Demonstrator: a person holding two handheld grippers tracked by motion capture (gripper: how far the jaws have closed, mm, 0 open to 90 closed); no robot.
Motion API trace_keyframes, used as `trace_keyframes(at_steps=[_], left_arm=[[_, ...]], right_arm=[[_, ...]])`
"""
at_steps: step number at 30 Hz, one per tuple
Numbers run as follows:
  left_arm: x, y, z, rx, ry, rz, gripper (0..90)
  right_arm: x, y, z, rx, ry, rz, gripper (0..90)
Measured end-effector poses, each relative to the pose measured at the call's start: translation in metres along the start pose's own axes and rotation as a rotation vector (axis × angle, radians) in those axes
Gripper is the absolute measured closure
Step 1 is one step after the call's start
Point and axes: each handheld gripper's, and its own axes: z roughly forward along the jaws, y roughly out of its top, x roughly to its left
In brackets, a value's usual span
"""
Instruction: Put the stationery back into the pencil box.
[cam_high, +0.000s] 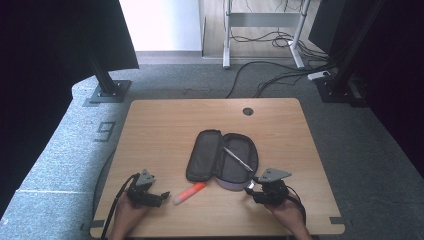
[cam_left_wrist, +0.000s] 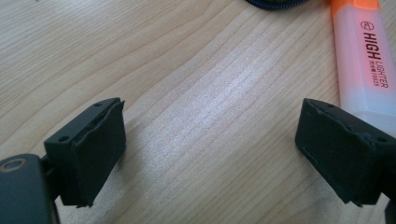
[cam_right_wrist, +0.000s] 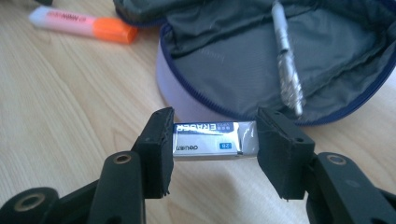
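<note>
The surface (cam_high: 165, 125) is a light wood desktop with a round cable hole (cam_high: 248, 111) near its far edge. An open pencil case (cam_high: 222, 160) lies near the centre, unzipped and folded flat, its grey lining facing up. A silver pen (cam_high: 238, 159) rests inside the right half of the case, lying diagonally.

An orange highlighter (cam_high: 189, 193) lies on the surface just beside the near left corner of the case, between the two grippers. Its cap end points toward the case.

The left gripper (cam_high: 161, 196) is held low at the near left of the surface. Its fingers (cam_left_wrist: 91, 149) are spread wide and released, with bare wood between them. In the left gripper view the highlighter body lies just beside the right-hand finger; contact cannot be determined.

The right gripper (cam_high: 251, 186) is held at the near right of the surface, just beside the near edge of the case. Its fingers (cam_right_wrist: 156, 149) are clenched on an eraser (cam_right_wrist: 212, 140), one finger on each short end. The eraser is white in a blue and white sleeve and sits level, just in front of the case wall. Whether the eraser is touching the surface cannot be determined.
</note>
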Motion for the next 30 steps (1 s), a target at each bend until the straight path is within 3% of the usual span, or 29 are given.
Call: trace_keyframes(at_steps=[14,30], left_arm=[[0.000,0.000,0.000,0.001,-0.001,-0.001,8.7],[0.000,0.000,0.000,0.001,0.000,0.000,8.7]], right_arm=[[-0.008,0.028,0.003,-0.026,-0.006,-0.003,47.5],[-0.010,0.055,0.041,0.006,0.006,-0.035,47.4]])
